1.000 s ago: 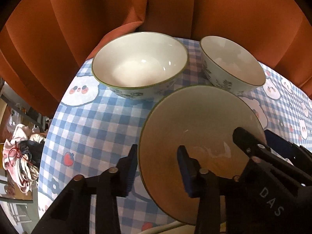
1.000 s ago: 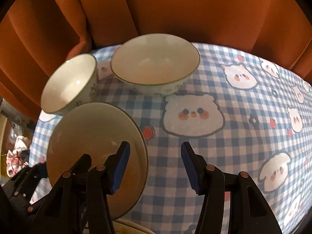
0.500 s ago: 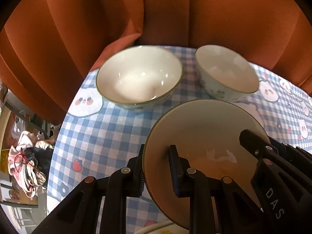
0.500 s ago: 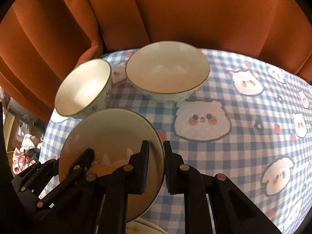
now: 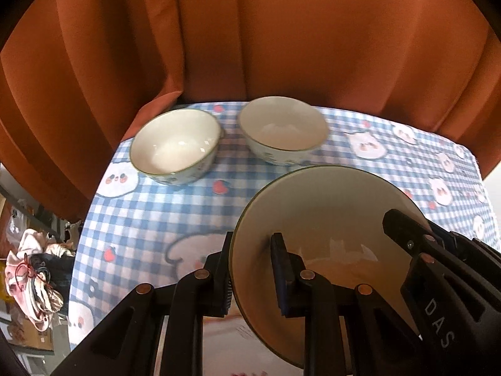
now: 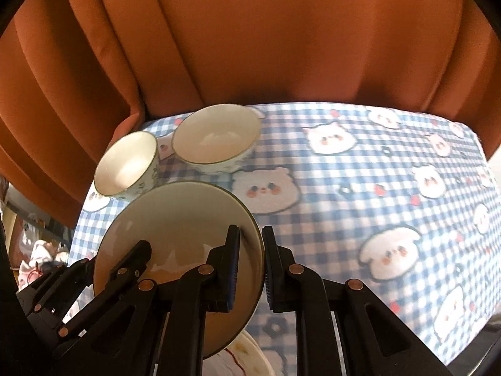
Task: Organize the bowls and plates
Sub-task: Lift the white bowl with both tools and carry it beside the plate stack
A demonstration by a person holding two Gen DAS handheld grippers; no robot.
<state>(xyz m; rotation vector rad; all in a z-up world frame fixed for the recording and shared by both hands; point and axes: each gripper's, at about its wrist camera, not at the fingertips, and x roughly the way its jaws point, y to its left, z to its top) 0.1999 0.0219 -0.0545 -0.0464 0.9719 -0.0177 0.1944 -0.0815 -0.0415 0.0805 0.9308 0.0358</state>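
Note:
A large cream bowl with a green rim [image 5: 325, 219] is held up above the table by both grippers. My left gripper [image 5: 252, 275] is shut on its left rim. My right gripper [image 6: 250, 266] is shut on its right rim; the bowl also shows in the right wrist view [image 6: 181, 228]. Two smaller white bowls with green rims stand at the far edge of the table: one on the left [image 5: 175, 145] [image 6: 126, 164] and one to its right [image 5: 283, 128] [image 6: 216, 136]. A white plate [image 6: 250, 360] lies below the held bowl, mostly hidden.
The table [image 6: 360, 188] wears a blue checked cloth with bear faces. Orange curtains [image 5: 281, 31] hang close behind its far edge. Clutter [image 5: 31, 275] lies on the floor to the left, beyond the table's left edge.
Both grippers have closed on the large bowl's rims and lifted it. The views have pulled back and up, so the two small bowls look farther away.

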